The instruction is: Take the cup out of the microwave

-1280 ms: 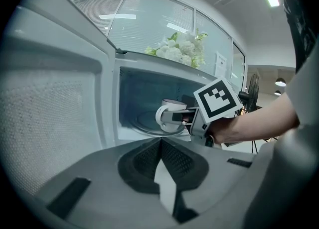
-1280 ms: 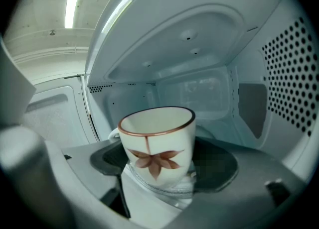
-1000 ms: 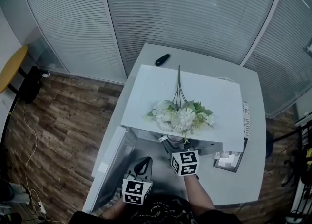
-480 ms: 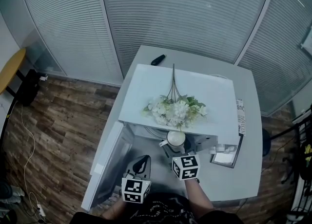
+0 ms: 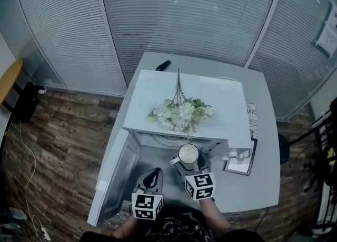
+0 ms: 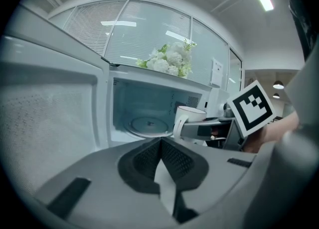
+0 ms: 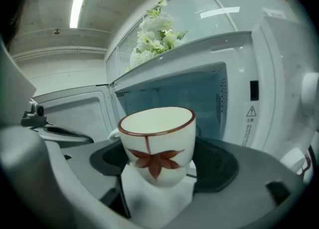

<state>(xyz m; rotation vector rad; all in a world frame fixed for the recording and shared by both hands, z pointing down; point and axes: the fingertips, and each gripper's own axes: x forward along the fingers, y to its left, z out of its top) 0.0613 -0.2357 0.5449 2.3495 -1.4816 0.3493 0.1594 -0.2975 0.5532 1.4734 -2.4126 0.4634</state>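
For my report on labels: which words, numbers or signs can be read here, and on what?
Warning-triangle sign: sticker on the white microwave, front frame; the print under it is too small to read.
Black-and-white printed paper right of the microwave: letters too blurred to read.

Grey table [image 5: 259, 89], microwave [image 5: 224, 110], black object [image 5: 163, 66]

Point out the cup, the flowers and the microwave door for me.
cup [image 7: 157, 146], right gripper view, its painted side.
flowers [image 5: 181, 113], head view, the white blooms.
microwave door [image 5: 117, 175], head view, its inner panel.
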